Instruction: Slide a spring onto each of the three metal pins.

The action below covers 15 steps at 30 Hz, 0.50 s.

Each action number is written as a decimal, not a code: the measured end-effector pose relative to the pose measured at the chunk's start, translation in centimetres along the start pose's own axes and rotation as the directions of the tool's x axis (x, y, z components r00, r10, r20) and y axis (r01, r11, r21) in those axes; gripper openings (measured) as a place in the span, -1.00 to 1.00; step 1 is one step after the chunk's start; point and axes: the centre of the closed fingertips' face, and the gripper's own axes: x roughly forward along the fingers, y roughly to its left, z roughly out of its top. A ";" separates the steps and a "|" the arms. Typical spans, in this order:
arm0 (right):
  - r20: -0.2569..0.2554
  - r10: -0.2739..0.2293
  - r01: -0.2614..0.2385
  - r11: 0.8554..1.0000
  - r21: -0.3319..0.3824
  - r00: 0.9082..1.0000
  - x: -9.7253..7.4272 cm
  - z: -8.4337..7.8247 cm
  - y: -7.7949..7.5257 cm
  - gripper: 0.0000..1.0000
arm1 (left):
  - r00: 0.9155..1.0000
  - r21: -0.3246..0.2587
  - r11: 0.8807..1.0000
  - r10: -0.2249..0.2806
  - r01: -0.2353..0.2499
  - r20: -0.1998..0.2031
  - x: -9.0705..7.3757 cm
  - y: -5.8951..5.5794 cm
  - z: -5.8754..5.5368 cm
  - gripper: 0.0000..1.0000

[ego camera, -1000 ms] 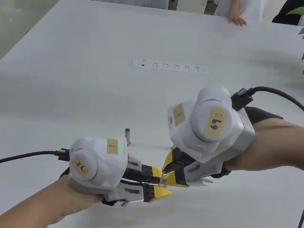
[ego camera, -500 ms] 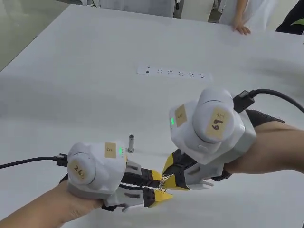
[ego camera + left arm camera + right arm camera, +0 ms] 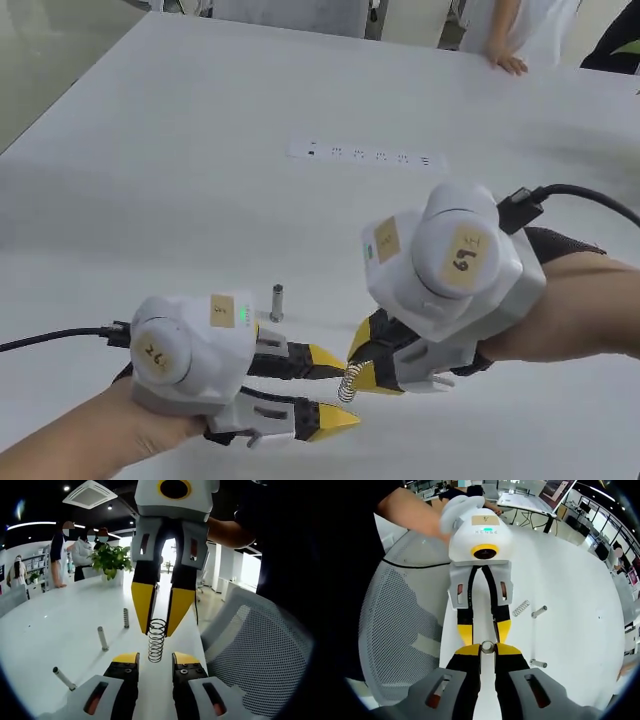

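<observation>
Spring (image 3: 156, 640): thin grey wire coil.
Right tool (image 3: 488, 650): clamped on one end of it.
Left tool (image 3: 156, 656): jaws apart, gripping nothing.

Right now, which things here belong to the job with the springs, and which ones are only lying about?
For the job:
- spring, held by the right gripper
- loose spring
- three pins
- left gripper, jaws open

Lying about:
- power strip
- plant
- chair
</observation>
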 end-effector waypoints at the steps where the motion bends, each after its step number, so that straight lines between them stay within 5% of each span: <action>1: -0.001 0.001 -0.001 1.000 0.001 1.000 0.0 0.0 0.0 -0.87 | 1.000 -0.005 1.000 0.004 -0.004 0.000 -0.2 0.1 -0.1 -0.59; 15: 0.003 -0.019 0.019 1.000 0.011 1.000 -0.1 -0.6 -0.5 -0.87 | 0.998 -0.034 0.998 0.058 -0.058 -0.006 -1.3 1.2 -0.4 -0.17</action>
